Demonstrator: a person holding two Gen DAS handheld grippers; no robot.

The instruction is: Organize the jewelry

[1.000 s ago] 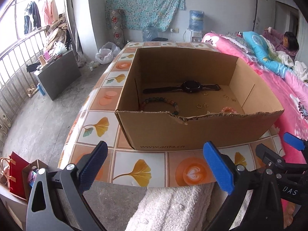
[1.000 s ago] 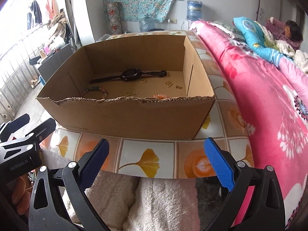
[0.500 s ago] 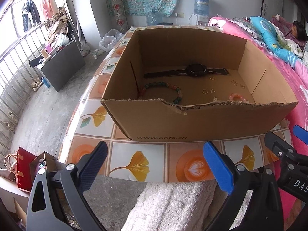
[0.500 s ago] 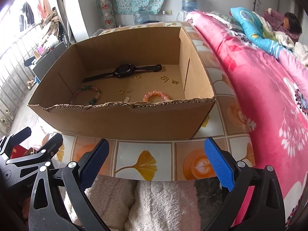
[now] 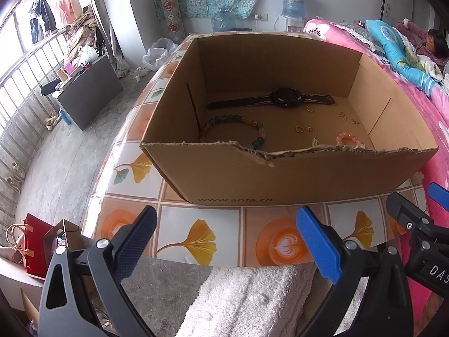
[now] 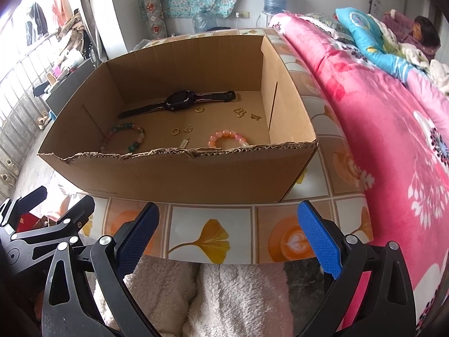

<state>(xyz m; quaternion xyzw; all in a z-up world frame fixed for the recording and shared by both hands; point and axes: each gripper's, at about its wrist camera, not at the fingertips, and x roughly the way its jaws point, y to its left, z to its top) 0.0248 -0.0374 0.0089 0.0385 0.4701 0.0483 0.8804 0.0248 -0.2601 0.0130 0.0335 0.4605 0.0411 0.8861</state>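
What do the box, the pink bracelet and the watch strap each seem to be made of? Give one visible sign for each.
Box: corrugated cardboard, matte brown; fluting shows along the torn front rim.
Pink bracelet: round glossy beads, translucent, so glass, stone or plastic; the look leaves it open.
Watch strap: black and matte, lying flat and flexible, probably rubber or silicone.
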